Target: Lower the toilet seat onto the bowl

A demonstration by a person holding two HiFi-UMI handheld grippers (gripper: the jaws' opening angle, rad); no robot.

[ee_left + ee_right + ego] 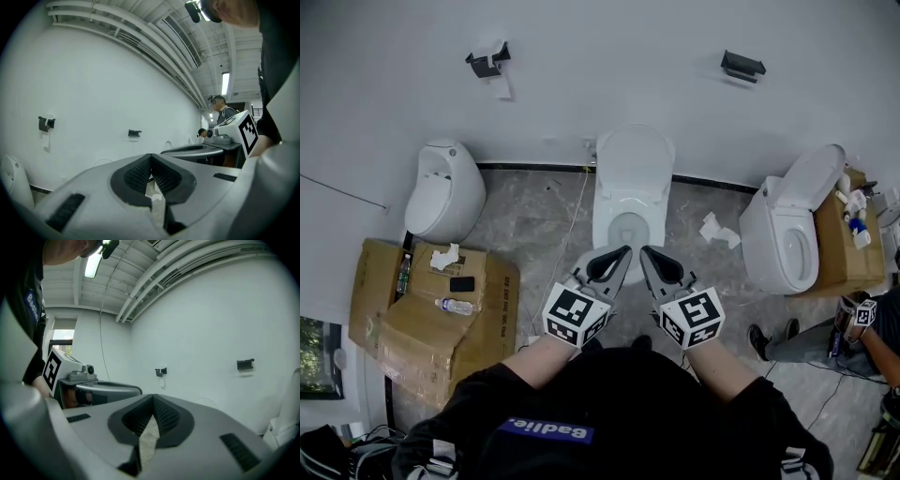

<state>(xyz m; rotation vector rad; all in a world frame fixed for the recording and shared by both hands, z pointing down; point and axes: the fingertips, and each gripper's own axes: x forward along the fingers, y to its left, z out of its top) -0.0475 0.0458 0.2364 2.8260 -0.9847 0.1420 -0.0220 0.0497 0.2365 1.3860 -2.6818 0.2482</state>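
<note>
Both grippers hung at the front of the middle toilet's bowl (614, 211), the left gripper (622, 251) and the right gripper (645, 251) each with jaws pressed together on nothing. The toilet seat (635, 161) stood raised against the white wall (600, 66), beyond both tips and untouched. The floor (534, 225) was grey and marbled. A urinal (441, 187) stood left, a second toilet (783, 230) right, and cardboard boxes (431, 323) nearby.

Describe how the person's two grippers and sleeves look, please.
The left gripper and the right gripper look alike: smooth grey shells tapering to a point, with black ribbed pads inside the jaws. Each carries a white cube printed with black square markers. The person wears a black top with black sleeves and a blue patch bearing white lettering.
</note>
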